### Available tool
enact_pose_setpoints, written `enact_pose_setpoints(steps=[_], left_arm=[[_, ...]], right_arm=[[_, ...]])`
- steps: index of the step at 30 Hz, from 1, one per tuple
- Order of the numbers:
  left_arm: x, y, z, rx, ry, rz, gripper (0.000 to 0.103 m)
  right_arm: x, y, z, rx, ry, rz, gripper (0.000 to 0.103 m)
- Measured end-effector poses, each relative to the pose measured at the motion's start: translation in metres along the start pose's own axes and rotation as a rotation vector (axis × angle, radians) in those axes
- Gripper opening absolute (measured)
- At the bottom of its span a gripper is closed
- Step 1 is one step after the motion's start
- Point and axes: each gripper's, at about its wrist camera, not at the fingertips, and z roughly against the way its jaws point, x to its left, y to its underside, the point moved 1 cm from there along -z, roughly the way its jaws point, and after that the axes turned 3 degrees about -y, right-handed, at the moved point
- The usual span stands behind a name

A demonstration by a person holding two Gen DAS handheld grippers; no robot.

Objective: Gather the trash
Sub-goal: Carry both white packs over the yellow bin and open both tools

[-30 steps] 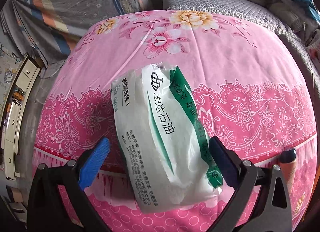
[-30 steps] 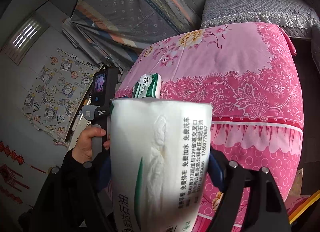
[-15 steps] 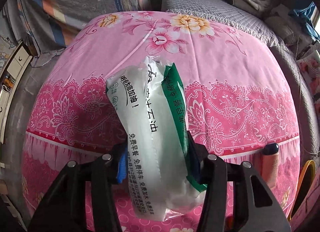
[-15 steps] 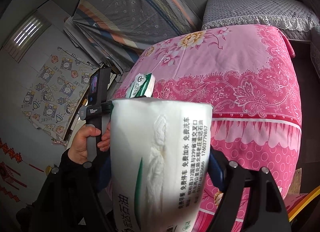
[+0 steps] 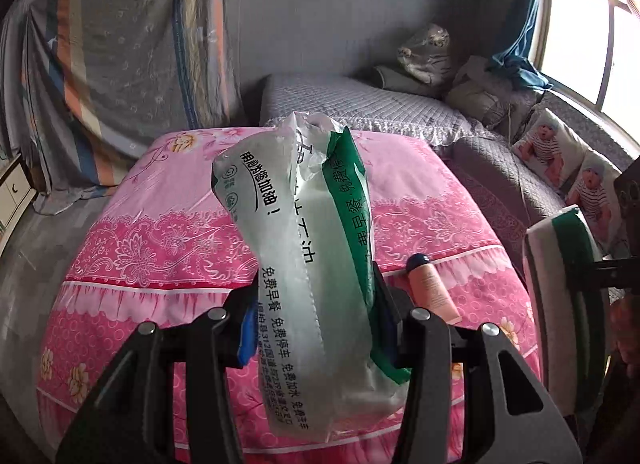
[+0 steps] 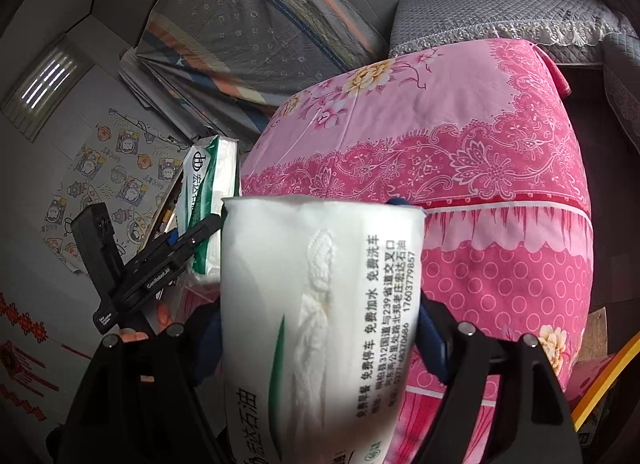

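Observation:
My left gripper (image 5: 316,324) is shut on a white and green tissue pack (image 5: 304,264) and holds it upright, lifted above the pink flowered table cover (image 5: 160,240). My right gripper (image 6: 320,328) is shut on a second white tissue pack (image 6: 320,304), held in the air beside the table. In the right wrist view the left gripper (image 6: 176,248) with its pack (image 6: 208,200) shows at the left. In the left wrist view the right pack (image 5: 568,288) shows at the right edge.
A pink tube with a dark cap (image 5: 430,284) lies at the table's front right edge. A grey quilted bed (image 5: 360,104) with pillows stands behind the table. A patterned curtain (image 5: 120,64) hangs at the left. A window (image 5: 592,24) is at the right.
My left gripper closed on the tissue pack and lifted it off the table, tilting up toward the room. My right gripper kept its pack and shifted slightly.

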Motion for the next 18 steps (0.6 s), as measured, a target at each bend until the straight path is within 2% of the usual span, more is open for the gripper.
enact_pose_setpoints(steps=[6, 13, 18], left_arm=[[-0.066, -0.002, 0.022, -0.084, 0.1, -0.098, 0.044], [-0.148, 0.001, 0.021, -0.098, 0.205, -0.211, 0.045], [-0.203, 0.007, 0.017, -0.089, 0.283, -0.307, 0.045]], right_arm=[[-0.033, 0.022, 0.055, -0.105, 0.063, -0.076, 0.075], [-0.088, 0.053, 0.121, -0.245, 0.147, -0.195, 0.075], [-0.121, 0.08, 0.162, -0.352, 0.251, -0.265, 0.075]])
